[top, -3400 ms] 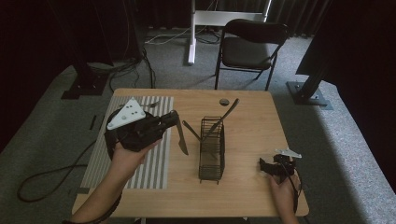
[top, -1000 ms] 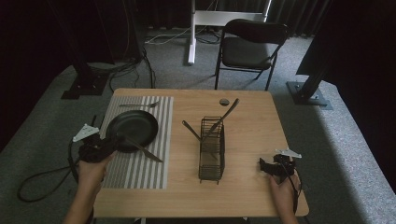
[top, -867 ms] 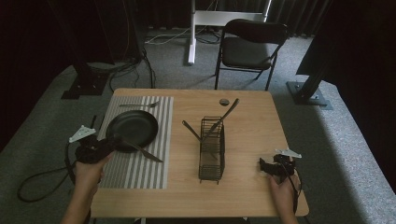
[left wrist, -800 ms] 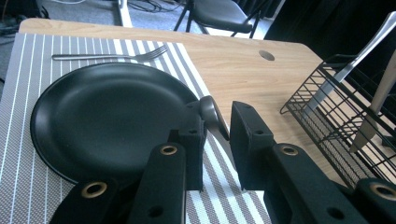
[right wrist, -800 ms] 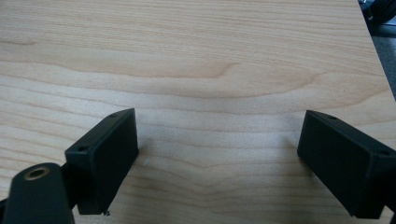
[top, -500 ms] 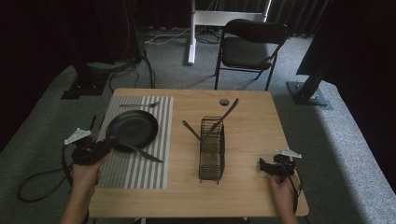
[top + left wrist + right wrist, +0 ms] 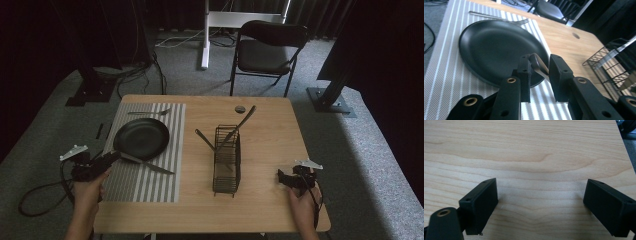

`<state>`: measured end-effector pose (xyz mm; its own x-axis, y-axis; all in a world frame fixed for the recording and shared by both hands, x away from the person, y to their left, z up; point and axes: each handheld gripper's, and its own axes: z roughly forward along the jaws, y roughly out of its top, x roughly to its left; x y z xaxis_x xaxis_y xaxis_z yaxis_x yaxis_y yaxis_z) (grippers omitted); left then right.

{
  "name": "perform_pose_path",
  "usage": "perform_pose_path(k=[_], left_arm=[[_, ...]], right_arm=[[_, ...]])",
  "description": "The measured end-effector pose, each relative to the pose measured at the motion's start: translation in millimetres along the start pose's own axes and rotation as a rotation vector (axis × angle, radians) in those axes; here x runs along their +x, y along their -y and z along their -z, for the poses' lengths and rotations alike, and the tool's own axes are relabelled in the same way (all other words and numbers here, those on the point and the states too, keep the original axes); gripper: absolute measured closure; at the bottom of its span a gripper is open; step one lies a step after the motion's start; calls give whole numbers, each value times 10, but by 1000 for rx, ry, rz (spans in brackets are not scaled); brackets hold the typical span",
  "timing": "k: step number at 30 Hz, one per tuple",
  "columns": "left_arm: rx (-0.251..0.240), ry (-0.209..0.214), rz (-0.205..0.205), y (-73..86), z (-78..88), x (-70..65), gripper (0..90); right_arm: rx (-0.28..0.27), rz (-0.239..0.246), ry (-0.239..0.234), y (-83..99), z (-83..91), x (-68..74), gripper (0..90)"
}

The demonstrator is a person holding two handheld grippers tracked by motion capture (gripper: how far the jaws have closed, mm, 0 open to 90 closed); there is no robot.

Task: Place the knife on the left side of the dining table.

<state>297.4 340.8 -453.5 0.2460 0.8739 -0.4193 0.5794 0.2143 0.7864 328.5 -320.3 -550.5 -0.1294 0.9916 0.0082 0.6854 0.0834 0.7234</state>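
Observation:
A black plate sits on a striped placemat, with a fork beyond it. A knife lies slanted, its handle resting on the plate's near rim. My left gripper is at the table's left edge, pointing at that handle. In the left gripper view my left gripper is narrowly open, and the handle end of the knife lies in the gap over the plate. My right gripper rests low at the front right. Its own view shows my right gripper wide open over bare wood.
A black wire rack stands mid-table with two utensils leaning out of it. A small dark round object lies near the far edge. A folding chair stands behind the table. Cables trail on the floor at left.
My left gripper has drawn back leftward from over the plate to the table's left edge. The plate and knife stay on the placemat. The right gripper has not moved.

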Motion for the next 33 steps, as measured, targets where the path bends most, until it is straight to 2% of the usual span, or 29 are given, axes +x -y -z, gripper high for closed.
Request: perform_pose_path(k=[4,12,20,25,33], left_arm=[[2,-4,32,50,-16,85,708],[14,-45,72,147,-81,215,673],[18,-45,124,265,-108,345,665],[38,-57,133,310,-135,403,661],[68,-56,206,395,-203,538,661]], right_arm=[[-1,-2,0,0,0,1,115],[0,-2,0,0,0,1,115],[-1,-1,0,0,0,1,115],[0,-1,0,0,0,1,115],[-1,-2,0,0,0,1,115]])
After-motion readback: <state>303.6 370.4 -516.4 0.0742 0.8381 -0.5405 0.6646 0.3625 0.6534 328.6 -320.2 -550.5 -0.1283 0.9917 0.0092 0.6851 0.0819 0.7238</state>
